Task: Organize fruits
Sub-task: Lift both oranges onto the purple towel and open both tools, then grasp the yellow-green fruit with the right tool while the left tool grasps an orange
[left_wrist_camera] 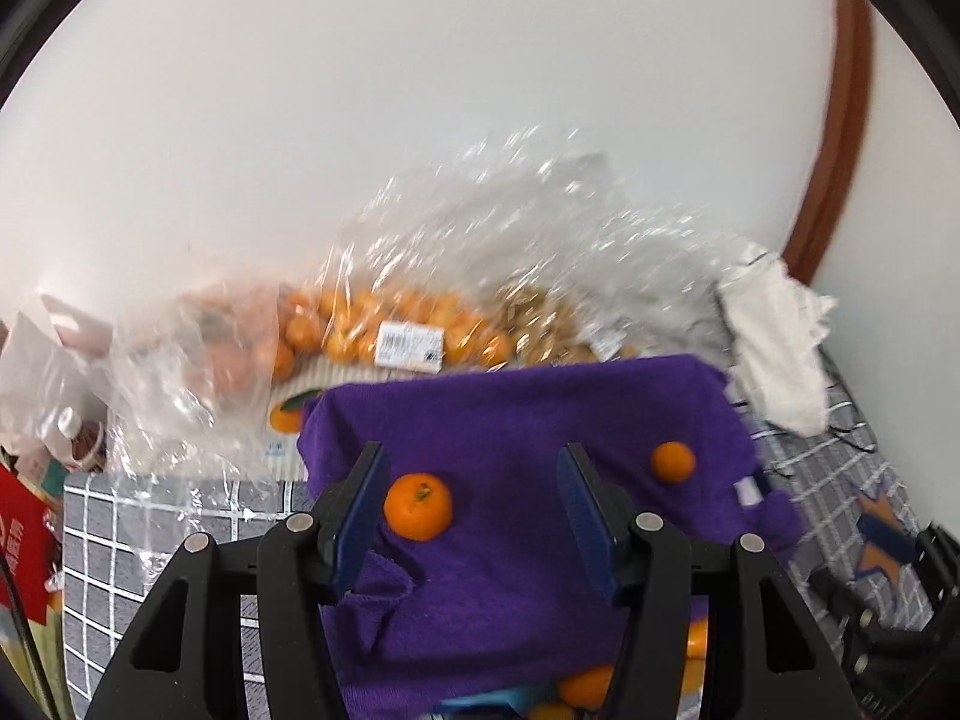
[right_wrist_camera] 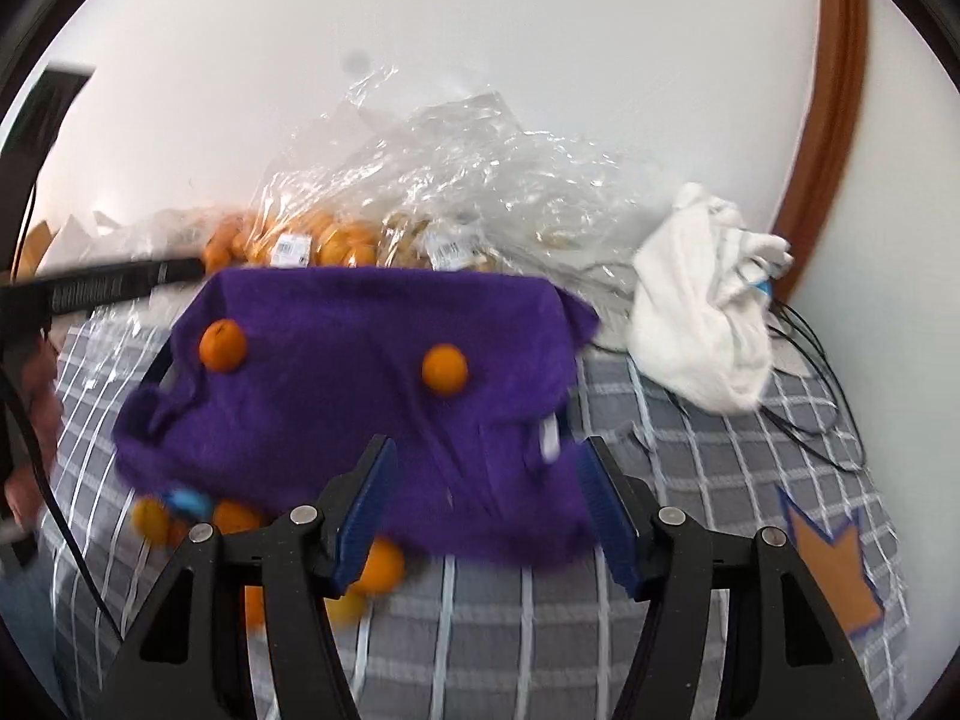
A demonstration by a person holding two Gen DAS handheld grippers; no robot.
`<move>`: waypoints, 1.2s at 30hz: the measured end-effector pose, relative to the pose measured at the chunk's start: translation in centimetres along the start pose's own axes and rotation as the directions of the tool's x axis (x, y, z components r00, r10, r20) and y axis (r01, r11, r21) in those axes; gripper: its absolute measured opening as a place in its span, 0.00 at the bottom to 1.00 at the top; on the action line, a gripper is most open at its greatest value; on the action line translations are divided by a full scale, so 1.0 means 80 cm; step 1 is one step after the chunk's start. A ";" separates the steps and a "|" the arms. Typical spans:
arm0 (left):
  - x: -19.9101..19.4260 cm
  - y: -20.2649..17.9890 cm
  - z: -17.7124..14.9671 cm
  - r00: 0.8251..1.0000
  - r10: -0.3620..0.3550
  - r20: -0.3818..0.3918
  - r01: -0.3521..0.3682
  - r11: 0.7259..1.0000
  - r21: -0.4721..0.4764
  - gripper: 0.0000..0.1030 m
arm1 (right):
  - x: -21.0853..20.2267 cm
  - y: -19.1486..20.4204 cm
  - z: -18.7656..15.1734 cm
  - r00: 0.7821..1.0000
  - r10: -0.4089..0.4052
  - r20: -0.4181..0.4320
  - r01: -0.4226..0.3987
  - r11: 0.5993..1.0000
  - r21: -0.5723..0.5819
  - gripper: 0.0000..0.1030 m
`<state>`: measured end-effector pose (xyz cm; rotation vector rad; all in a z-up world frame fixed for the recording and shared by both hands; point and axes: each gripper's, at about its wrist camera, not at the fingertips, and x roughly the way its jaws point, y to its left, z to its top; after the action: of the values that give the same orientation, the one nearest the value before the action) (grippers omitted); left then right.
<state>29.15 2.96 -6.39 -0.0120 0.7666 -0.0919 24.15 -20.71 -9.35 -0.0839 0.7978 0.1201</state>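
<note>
Bed cover (right_wrist_camera: 708, 480): grey with a white grid, spread under everything you see.
Plastic bags (left_wrist_camera: 420, 276): clear, crumpled against the white wall, with many small oranges inside behind a white label.
Purple cloth (left_wrist_camera: 528, 420): lies rumpled on the cover, in front of the bags and just ahead of both your tools.
White cloth (right_wrist_camera: 702, 312): bunched to the right of the purple one, near the wall.
Left gripper (left_wrist_camera: 471, 516): your tongs stand wide open and hold nothing; the left orange (left_wrist_camera: 417, 506) sits on the cloth just inside the left finger.
Right gripper (right_wrist_camera: 486, 510): wide open too, empty, over the cloth's near edge.
Right orange (left_wrist_camera: 673, 462): on the cloth, apart from the first.
Loose oranges (right_wrist_camera: 378, 567): a few at the cloth's near edge, blurred.
</note>
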 end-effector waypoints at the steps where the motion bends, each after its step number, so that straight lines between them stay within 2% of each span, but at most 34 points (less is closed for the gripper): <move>1: -0.014 -0.001 -0.003 1.000 0.002 0.023 -0.002 1.000 -0.005 0.54 | -0.014 0.000 -0.008 1.000 0.008 -0.005 -0.008 1.000 -0.004 0.60; 7: -0.079 0.001 -0.041 0.999 0.010 0.052 -0.010 1.000 0.005 0.54 | -0.061 0.006 -0.047 0.999 0.031 0.021 -0.031 0.999 -0.014 0.60; 10: -0.097 0.008 -0.067 1.000 0.012 0.029 -0.012 1.000 0.007 0.54 | -0.061 0.012 -0.067 0.998 0.062 0.010 -0.062 0.998 -0.002 0.60; 13: -0.105 0.017 -0.099 1.000 0.020 0.009 -0.020 1.000 0.003 0.54 | -0.057 0.016 -0.091 0.997 0.073 0.019 -0.073 0.997 0.025 0.60; 15: -0.107 0.024 -0.124 0.999 0.031 -0.005 -0.032 0.999 -0.012 0.54 | -0.055 0.018 -0.106 0.995 0.092 0.023 -0.093 0.995 0.037 0.56; 19: -0.096 0.035 -0.169 0.998 -0.005 -0.059 0.001 0.998 -0.061 0.54 | -0.053 0.022 -0.135 0.993 0.116 0.023 -0.116 0.992 0.046 0.52; 23: -0.079 0.031 -0.196 0.996 -0.018 -0.088 0.012 0.998 -0.066 0.54 | -0.051 0.022 -0.142 0.993 0.105 0.052 -0.108 0.993 0.048 0.52; 27: -0.064 0.031 -0.207 0.995 -0.032 -0.095 0.024 0.996 -0.082 0.54 | -0.038 0.017 -0.131 0.991 0.115 0.062 -0.119 0.991 0.062 0.52; 29: -0.058 0.034 -0.209 0.995 -0.046 -0.090 0.037 0.994 -0.100 0.54 | -0.029 0.015 -0.123 0.988 0.137 0.065 -0.142 0.987 0.075 0.52; 33: -0.050 0.039 -0.210 0.996 -0.049 -0.077 0.040 0.993 -0.108 0.54 | -0.001 0.020 -0.112 0.978 0.206 0.021 -0.207 0.975 0.078 0.41; 36: -0.045 0.044 -0.213 0.997 -0.050 -0.056 0.044 0.994 -0.101 0.54 | 0.018 0.034 -0.106 0.971 0.240 0.001 -0.239 0.969 0.056 0.40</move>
<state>15.05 7.17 -16.32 -0.1224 0.8294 -0.0994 18.77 -18.96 -16.41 0.0651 0.8150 0.3264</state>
